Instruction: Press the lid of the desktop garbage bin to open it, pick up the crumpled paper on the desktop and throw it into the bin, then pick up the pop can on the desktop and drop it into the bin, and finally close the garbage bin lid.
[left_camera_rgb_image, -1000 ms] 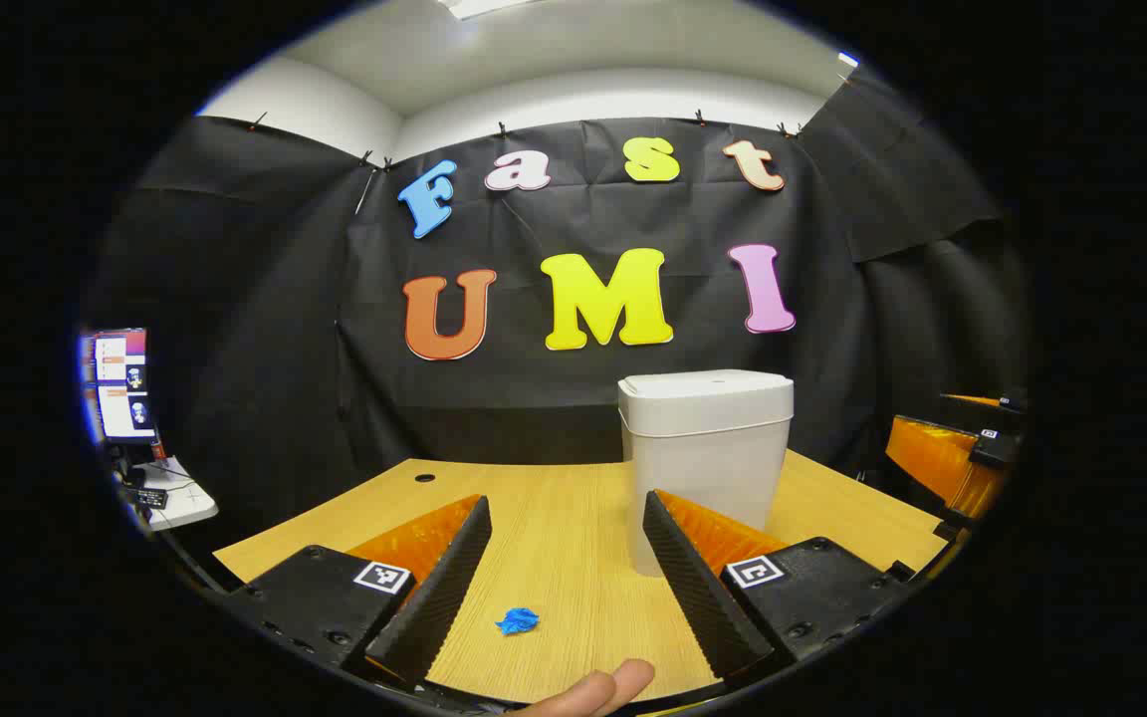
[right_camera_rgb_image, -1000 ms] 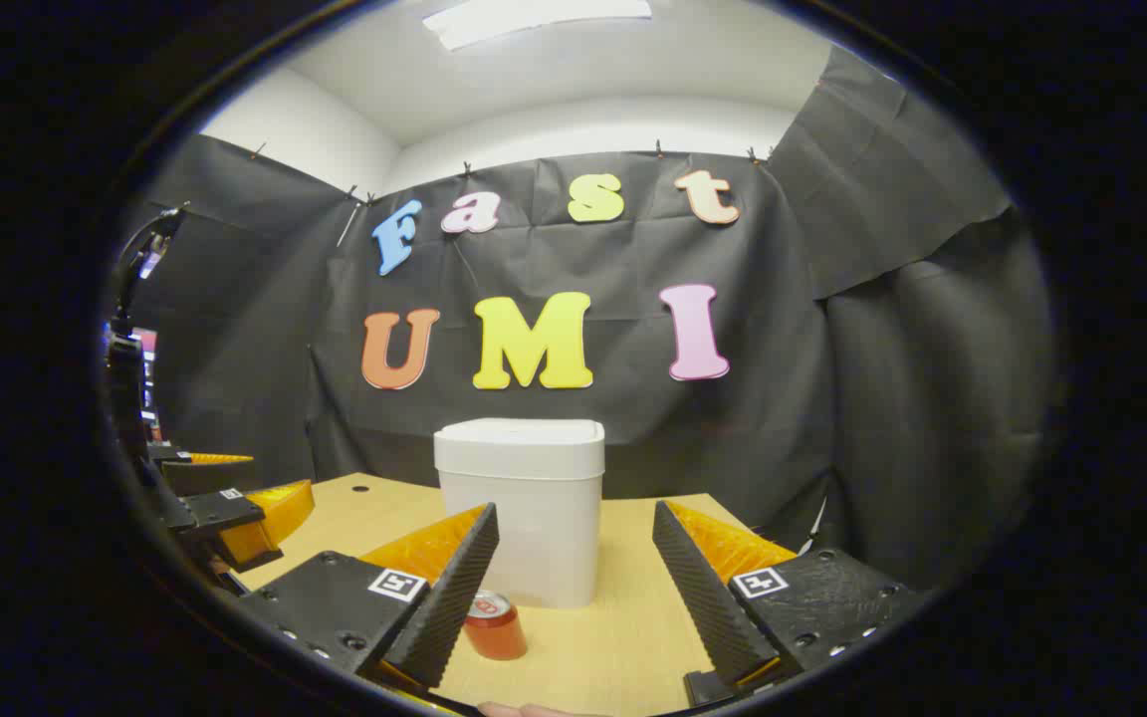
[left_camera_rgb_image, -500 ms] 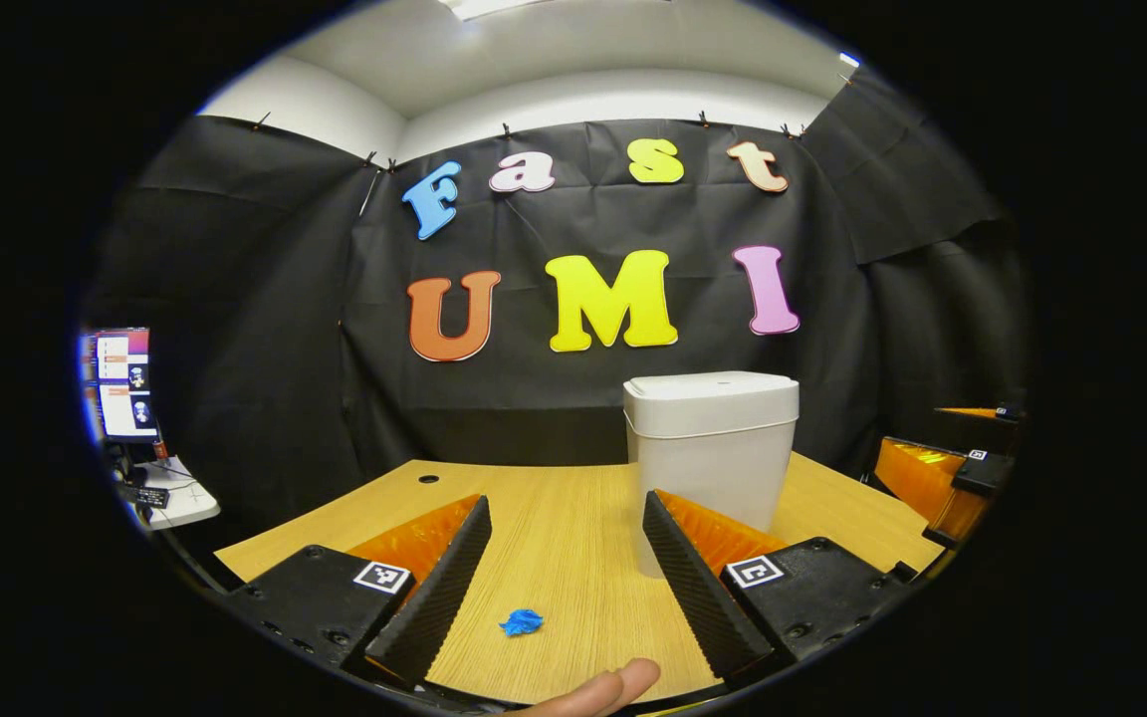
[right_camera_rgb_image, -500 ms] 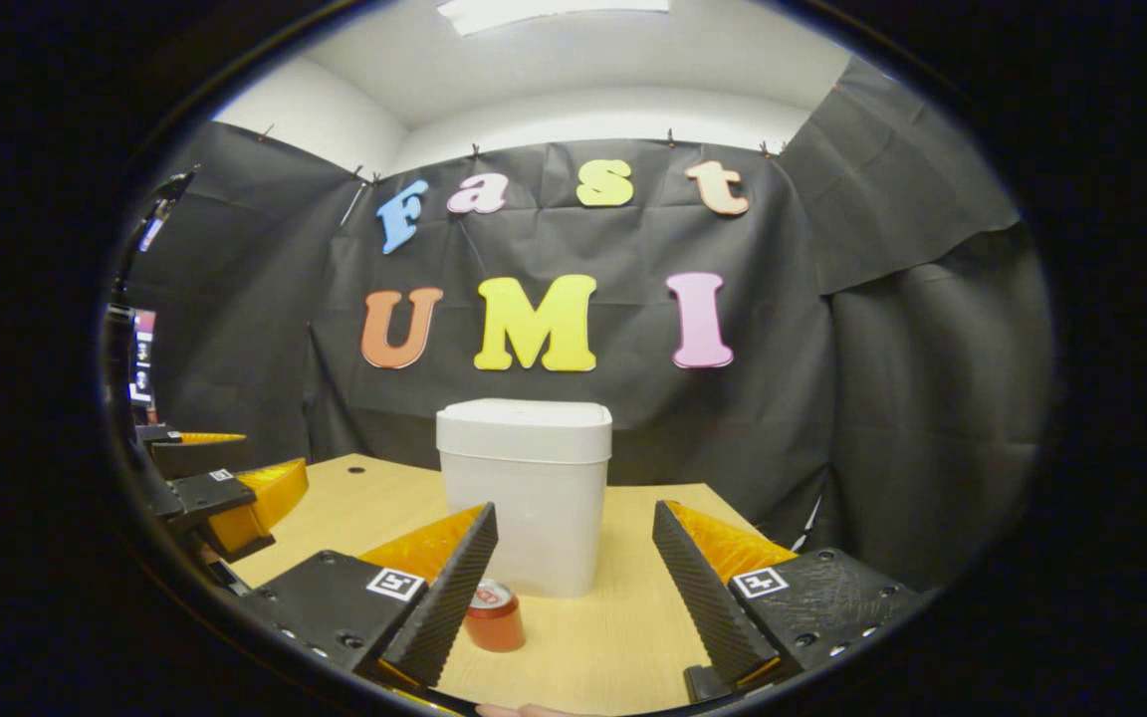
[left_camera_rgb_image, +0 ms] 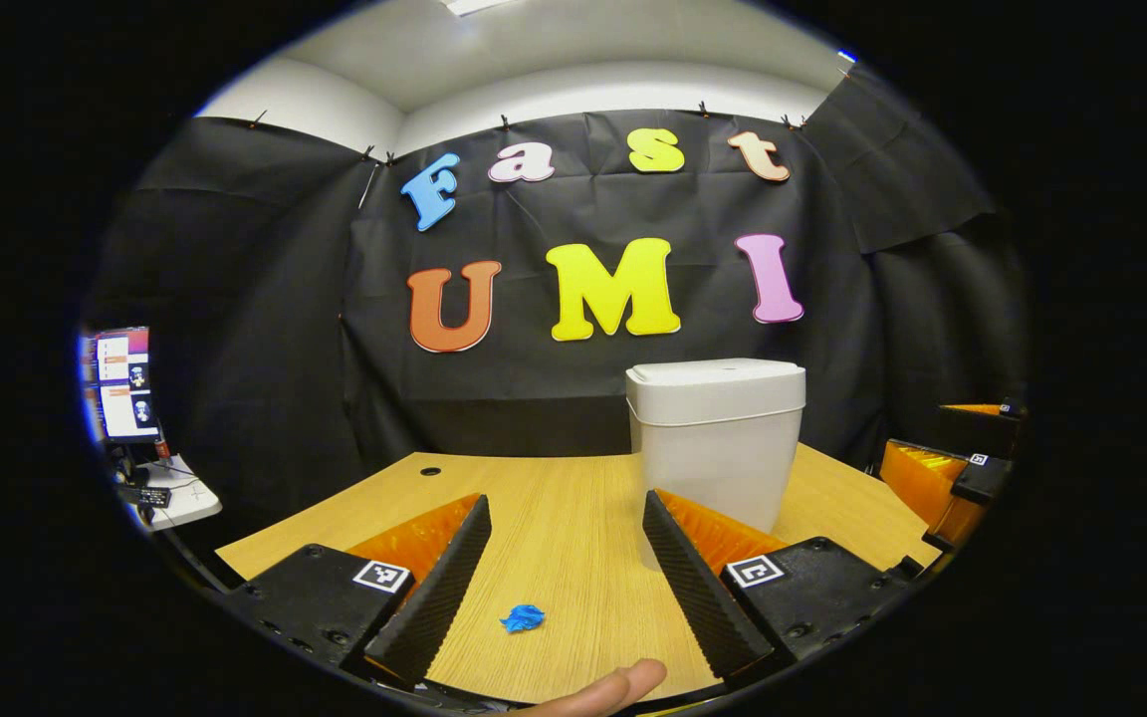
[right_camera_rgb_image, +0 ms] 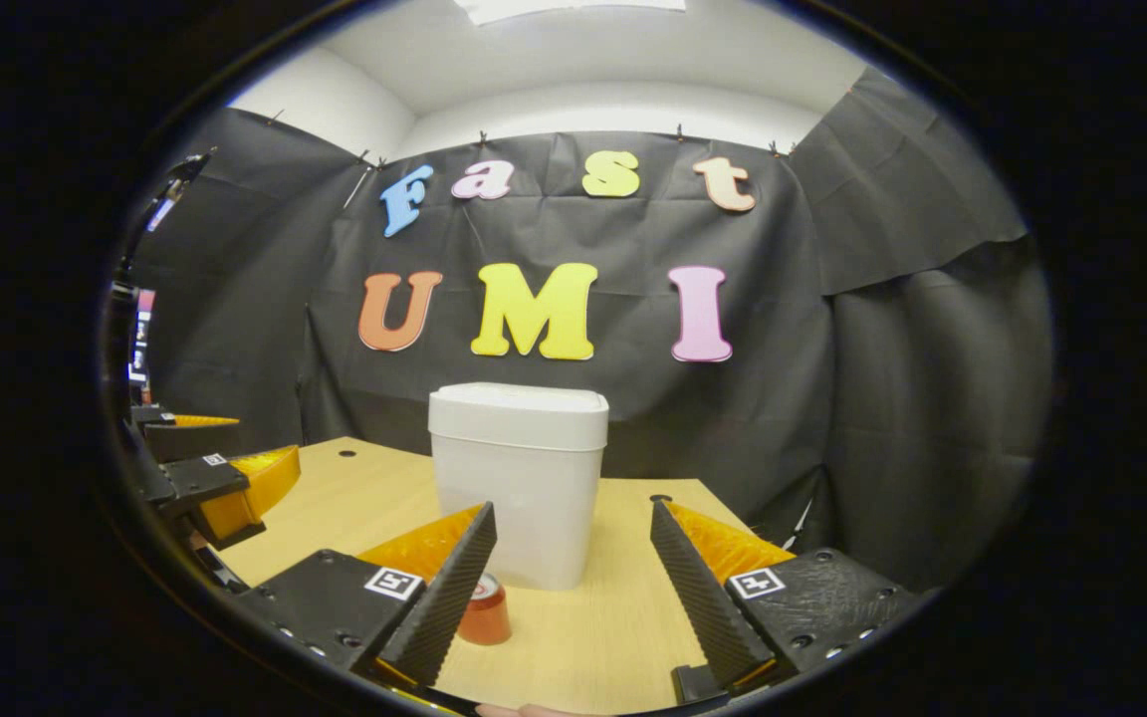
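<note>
So far nothing of the task looks done. The garbage bin (right_camera_rgb_image: 520,483) stands on the wooden desktop (left_camera_rgb_image: 573,518) with its lid (right_camera_rgb_image: 519,400) flat and closed. In the right gripper view it sits ahead of the right gripper (right_camera_rgb_image: 573,568), just beyond the gap between the fingers and a little toward the left one. That gripper's fingers are spread wide with nothing between them. The pop can (right_camera_rgb_image: 484,609) stands upright on the desk, partly hidden behind the tip of the left finger and just in front of the bin.

The left gripper (left_camera_rgb_image: 566,558) also has its fingers spread and holds nothing. The crumpled paper (left_camera_rgb_image: 522,618), a small blue wad, lies on the desk low between them, nearer the left finger. In that view the bin rises behind the right finger's tip. A person's fingertip (left_camera_rgb_image: 613,687) shows at the bottom edge.

By these pictures every step is left: pressing the lid open, dropping in the paper, then the can, then closing the lid. Neither gripper touches the bin yet, so the opening press appears to be the step in hand.
</note>
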The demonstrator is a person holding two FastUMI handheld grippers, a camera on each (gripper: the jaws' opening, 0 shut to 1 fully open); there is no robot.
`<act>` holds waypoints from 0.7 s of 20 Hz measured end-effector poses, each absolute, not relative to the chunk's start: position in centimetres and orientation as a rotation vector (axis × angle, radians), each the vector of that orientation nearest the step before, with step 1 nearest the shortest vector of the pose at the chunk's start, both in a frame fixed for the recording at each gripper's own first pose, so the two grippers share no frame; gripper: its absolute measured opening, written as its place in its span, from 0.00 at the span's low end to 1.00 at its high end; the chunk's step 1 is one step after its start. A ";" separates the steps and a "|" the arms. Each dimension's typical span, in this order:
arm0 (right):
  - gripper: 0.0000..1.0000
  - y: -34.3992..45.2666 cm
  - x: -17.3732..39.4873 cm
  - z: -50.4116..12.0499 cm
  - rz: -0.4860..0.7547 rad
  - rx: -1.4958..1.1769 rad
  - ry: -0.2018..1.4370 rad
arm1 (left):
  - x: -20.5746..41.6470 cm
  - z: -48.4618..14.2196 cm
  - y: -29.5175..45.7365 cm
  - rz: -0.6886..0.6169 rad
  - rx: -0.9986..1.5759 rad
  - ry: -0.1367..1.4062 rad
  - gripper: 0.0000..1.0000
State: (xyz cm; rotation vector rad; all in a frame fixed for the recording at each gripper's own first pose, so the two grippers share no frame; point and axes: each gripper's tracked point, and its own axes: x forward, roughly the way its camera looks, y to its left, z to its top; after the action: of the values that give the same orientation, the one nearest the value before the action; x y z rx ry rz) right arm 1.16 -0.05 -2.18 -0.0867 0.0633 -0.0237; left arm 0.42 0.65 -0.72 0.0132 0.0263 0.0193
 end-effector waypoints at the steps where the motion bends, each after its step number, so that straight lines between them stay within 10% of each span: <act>1: 0.95 0.0 1.2 -2.2 -0.024 -0.091 0.067 | 0.4 -0.8 0.7 0.020 0.014 0.028 0.99; 10: 0.98 1.2 2.9 -1.1 0.009 -0.058 0.071 | 0.6 -1.1 0.9 0.021 0.012 0.037 0.99; 14: 0.83 1.8 4.1 0.4 0.024 -0.005 0.066 | 0.7 -1.1 1.2 0.025 0.013 0.039 0.99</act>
State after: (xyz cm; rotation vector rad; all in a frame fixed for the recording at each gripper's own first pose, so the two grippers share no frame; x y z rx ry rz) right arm 4.08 1.82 0.44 -0.0050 0.0665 0.0237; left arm 0.69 1.18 -1.10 0.0132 0.0390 0.0245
